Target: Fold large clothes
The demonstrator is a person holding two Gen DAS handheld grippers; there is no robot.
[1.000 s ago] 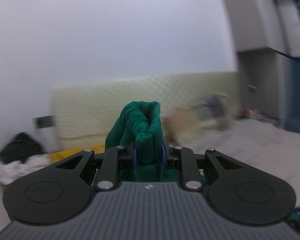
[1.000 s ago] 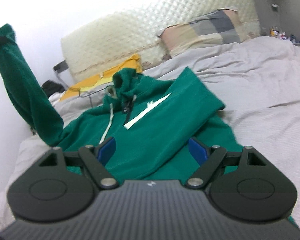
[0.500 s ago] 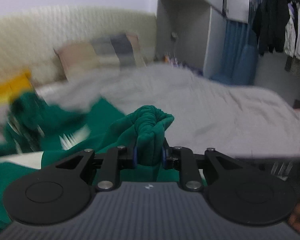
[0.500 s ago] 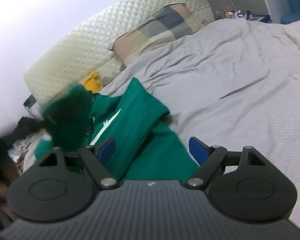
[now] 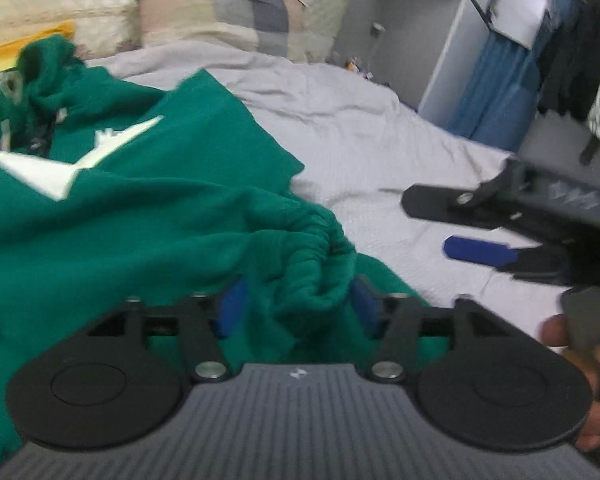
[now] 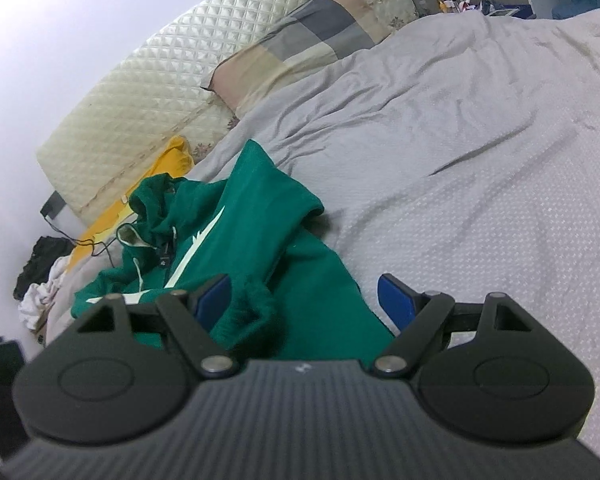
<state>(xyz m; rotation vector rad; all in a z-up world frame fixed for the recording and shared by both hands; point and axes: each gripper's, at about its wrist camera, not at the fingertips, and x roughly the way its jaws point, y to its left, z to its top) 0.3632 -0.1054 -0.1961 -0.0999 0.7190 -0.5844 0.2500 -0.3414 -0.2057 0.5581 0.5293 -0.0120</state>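
A green hoodie point(image 5: 140, 208) with a white chest mark lies face up on the grey bed sheet point(image 5: 360, 128). Its ribbed sleeve cuff point(image 5: 308, 256) rests across the hoodie's body, between the blue pads of my left gripper point(image 5: 296, 308). The jaws are opening and the pads stand clear of the cuff. My right gripper point(image 6: 304, 300) is open just above the hoodie's point(image 6: 260, 232) right side. The same cuff point(image 6: 252, 304) lies by its left pad, not gripped. In the left wrist view the right gripper point(image 5: 428, 224) hovers over the sheet at the right.
A patchwork pillow point(image 6: 300, 40) and quilted headboard point(image 6: 140, 100) are at the bed's head, with a yellow cloth point(image 6: 168, 160) and a cable beside the hood. A pile of dark and white clothes point(image 6: 40, 272) lies far left. Hanging clothes point(image 5: 580, 60) are on the right. Bare sheet point(image 6: 460, 160) spreads right.
My left gripper came down from high up with the sleeve cuff, carried it over the hoodie's body, and its jaws have spread off the cuff. The right gripper shifted sideways and rolled a little.
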